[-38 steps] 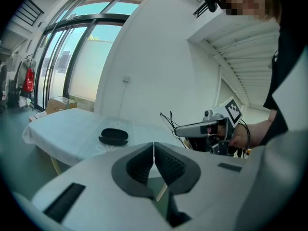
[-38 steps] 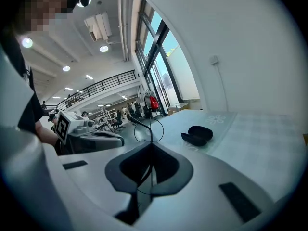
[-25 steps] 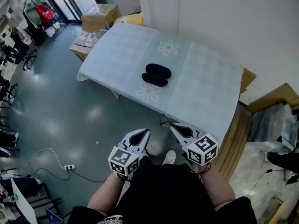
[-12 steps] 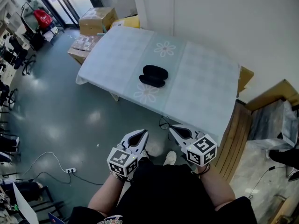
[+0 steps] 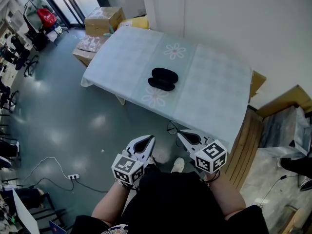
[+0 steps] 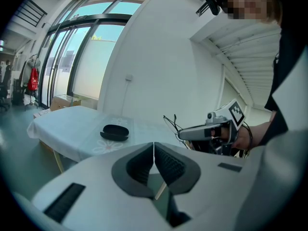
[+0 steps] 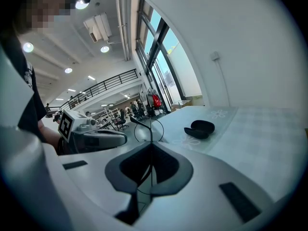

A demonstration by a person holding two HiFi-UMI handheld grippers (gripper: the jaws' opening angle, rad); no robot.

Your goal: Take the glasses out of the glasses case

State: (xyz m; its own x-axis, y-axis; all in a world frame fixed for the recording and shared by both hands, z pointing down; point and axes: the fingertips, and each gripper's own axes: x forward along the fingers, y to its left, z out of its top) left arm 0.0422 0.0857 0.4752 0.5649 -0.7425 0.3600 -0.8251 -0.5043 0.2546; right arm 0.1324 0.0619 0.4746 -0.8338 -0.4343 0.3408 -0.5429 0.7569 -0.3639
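The table (image 5: 214, 82), black case (image 5: 163, 79) on it, sits well ahead of my left tongs (image 5: 150, 139), pressed together, and right tongs (image 5: 180, 133), clamped on glasses (image 5: 171, 127).

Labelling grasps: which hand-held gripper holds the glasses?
The right hand-held gripper, shut on the thin black wire-framed glasses; the left hand-held gripper is shut on nothing.

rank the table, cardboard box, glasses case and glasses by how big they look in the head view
1. table, by far.
2. cardboard box, only slightly bigger than the case; it lies farther off, so this is unsure.
3. glasses case.
4. glasses, a thin frame, though nearest the camera.
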